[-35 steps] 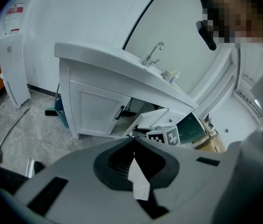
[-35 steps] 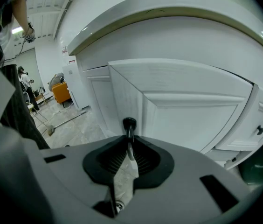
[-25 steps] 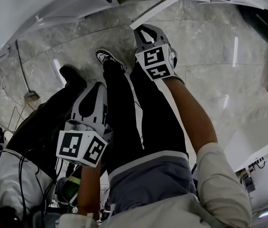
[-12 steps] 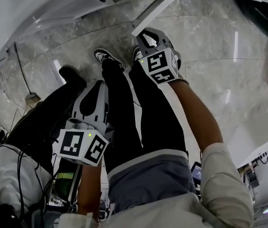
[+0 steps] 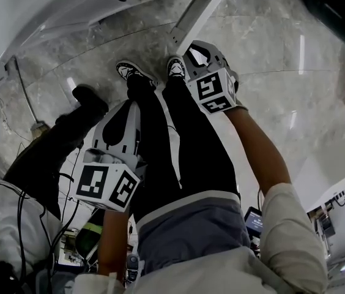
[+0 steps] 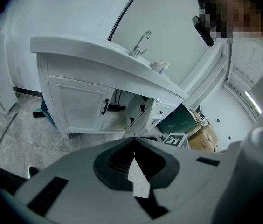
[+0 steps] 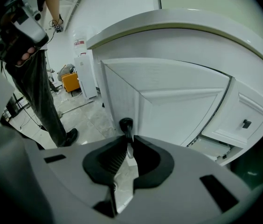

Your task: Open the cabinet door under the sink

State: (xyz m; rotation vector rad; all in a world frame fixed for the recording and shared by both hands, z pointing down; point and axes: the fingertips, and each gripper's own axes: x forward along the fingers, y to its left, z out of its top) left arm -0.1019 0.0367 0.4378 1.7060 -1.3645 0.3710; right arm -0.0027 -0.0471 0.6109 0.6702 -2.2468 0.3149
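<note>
The white cabinet door point(image 7: 169, 106) under the sink stands swung out from the vanity. My right gripper point(image 7: 128, 143) is shut on its black handle point(image 7: 125, 124), which sticks up between the jaw tips. In the head view the right gripper point(image 5: 192, 46) sits at the lower end of the door's edge point(image 5: 194, 14), just past my shoes. My left gripper point(image 5: 128, 108) hangs lower left beside my leg, shut and empty. The left gripper view shows the left gripper point(image 6: 134, 141) facing the vanity point(image 6: 75, 55), with the open door point(image 6: 140, 120) at its middle.
The vanity's left door point(image 6: 78, 104) is closed, with a black handle point(image 6: 105, 106). A faucet point(image 6: 141, 40) rises above the countertop. Another person stands at the left on the marble floor, one black shoe point(image 5: 90, 97) near my left gripper. Small drawers point(image 7: 243, 120) lie right of the door.
My right gripper has shifted right and toward me with the handle, and the door's edge has swung further out. The left gripper has drifted slightly.
</note>
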